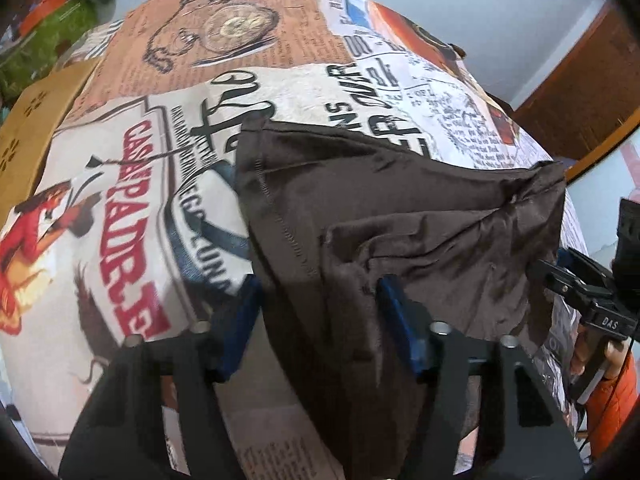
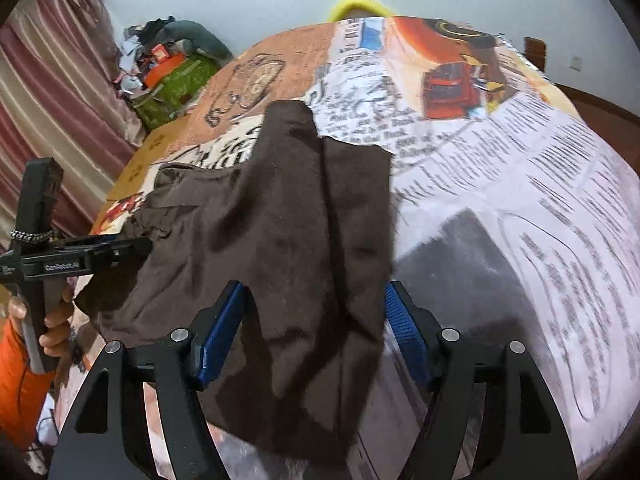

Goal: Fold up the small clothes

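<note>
We are standing mid-fold, judging by the brown garment (image 1: 400,216) lying half-doubled near the table's (image 2: 520,208) near edge. Our left gripper (image 1: 320,300) and right gripper (image 2: 316,320) are both straddling it released, pads clear. Next we likely re-grip an edge; no containers are holding anything we can identify.

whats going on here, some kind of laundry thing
A person holding a two-finger gripper in each hand is folding a small dark brown cloth garment on a table covered with a newspaper-print tablecloth. The garment lies partly folded and rumpled. Both the left gripper and the right gripper stand open with the fabric between their blue pads, not clamping it.
</note>
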`<move>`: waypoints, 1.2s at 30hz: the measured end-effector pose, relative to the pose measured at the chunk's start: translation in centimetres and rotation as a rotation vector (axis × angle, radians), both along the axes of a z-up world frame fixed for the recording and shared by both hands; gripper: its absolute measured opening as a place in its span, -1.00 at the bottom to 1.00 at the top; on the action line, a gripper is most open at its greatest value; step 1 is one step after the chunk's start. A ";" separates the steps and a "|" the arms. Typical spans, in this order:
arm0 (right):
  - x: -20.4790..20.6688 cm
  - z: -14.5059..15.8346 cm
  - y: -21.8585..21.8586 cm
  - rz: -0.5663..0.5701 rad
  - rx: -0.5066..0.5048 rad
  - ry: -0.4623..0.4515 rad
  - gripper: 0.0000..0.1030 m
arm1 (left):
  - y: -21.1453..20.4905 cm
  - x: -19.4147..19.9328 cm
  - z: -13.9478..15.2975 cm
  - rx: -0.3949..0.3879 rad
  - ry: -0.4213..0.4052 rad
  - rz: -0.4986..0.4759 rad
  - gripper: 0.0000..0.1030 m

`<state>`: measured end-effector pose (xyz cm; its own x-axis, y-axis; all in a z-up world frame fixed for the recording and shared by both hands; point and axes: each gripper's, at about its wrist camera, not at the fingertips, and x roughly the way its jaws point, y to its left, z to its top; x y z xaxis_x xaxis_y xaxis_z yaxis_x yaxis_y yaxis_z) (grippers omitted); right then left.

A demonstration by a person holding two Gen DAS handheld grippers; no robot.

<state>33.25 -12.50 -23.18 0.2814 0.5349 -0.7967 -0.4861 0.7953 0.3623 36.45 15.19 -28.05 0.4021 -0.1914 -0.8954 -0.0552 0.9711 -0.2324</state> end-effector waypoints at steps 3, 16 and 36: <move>0.0 -0.1 0.5 0.014 0.015 -0.008 0.24 | -0.4 0.3 -0.1 -0.036 -0.008 -0.021 -0.30; -0.8 1.2 0.7 0.032 0.038 -0.006 -0.82 | -1.0 -1.1 3.6 0.015 -0.127 0.007 -0.74; -5.7 9.6 12.9 0.234 0.143 -0.127 -0.84 | 11.2 -11.0 13.4 0.150 -0.298 0.210 -0.81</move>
<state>27.52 0.39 -13.56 0.2300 0.7012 -0.6748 -0.6988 0.6016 0.3870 25.48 26.40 -14.69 0.6653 0.0468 -0.7451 -0.2077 0.9702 -0.1244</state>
